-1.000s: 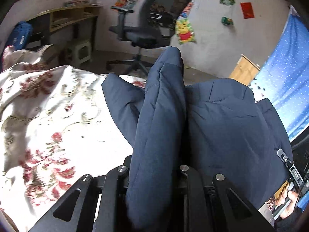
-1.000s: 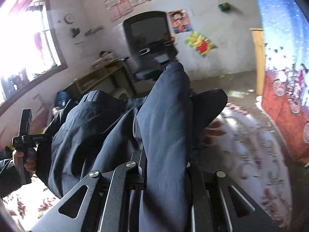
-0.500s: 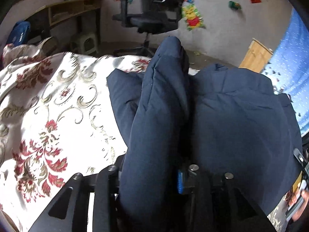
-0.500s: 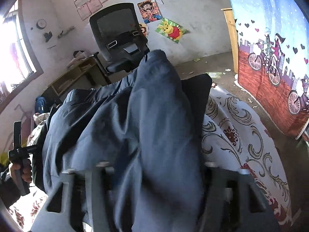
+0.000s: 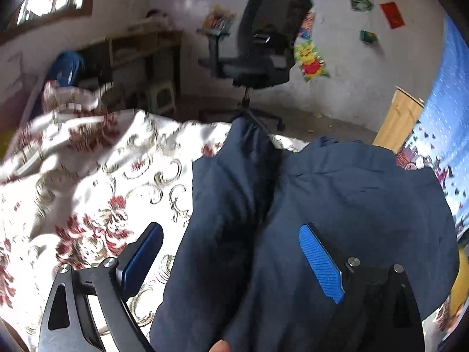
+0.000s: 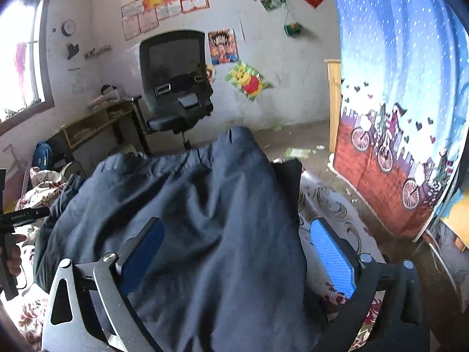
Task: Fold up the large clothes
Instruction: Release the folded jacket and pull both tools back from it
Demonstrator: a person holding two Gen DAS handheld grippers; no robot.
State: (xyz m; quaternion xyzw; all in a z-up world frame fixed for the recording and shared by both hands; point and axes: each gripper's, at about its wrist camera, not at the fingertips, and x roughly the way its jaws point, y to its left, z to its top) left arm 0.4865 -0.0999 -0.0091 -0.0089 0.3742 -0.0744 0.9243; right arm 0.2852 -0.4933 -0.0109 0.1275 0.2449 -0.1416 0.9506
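Navy jacket [image 5: 337,205] between both wide-spread hand-held grippers [image 5: 231,259] [image 6: 237,252], seemingly unclamped, on bedspread [image 5: 88,182]

Past the floral bedspread [image 5: 88,182] I see a black office chair [image 6: 176,88] against the far wall – a wooden desk [image 6: 93,120] to its left, a Pooh poster [image 6: 249,80] to its right – and a blue bicycle-print curtain [image 6: 395,117] far right.
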